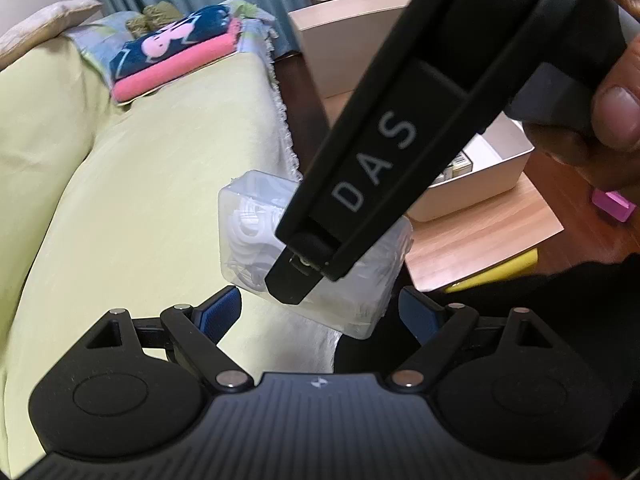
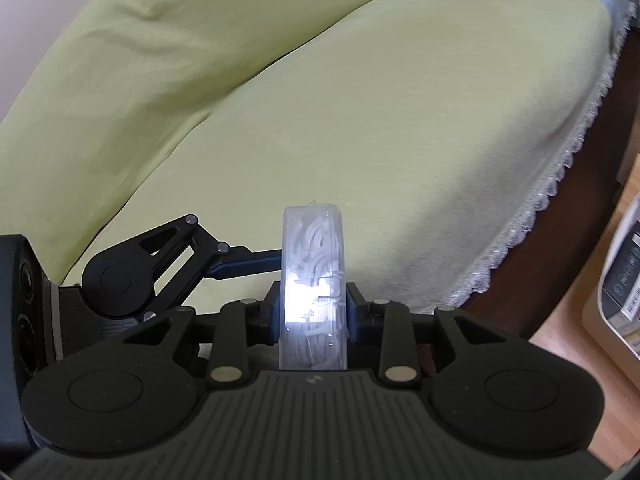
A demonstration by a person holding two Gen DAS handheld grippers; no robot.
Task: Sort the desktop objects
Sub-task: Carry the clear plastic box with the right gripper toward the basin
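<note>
Right gripper clamps a clear plastic box of white pieces upright over a green-covered sofa, while the left gripper stands wide apart just beside it.

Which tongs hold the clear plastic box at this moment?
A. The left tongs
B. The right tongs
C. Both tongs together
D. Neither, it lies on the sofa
B: in the right wrist view the right tongs press both sides of the box, while the left tongs stand open with their pads apart from it.
</note>
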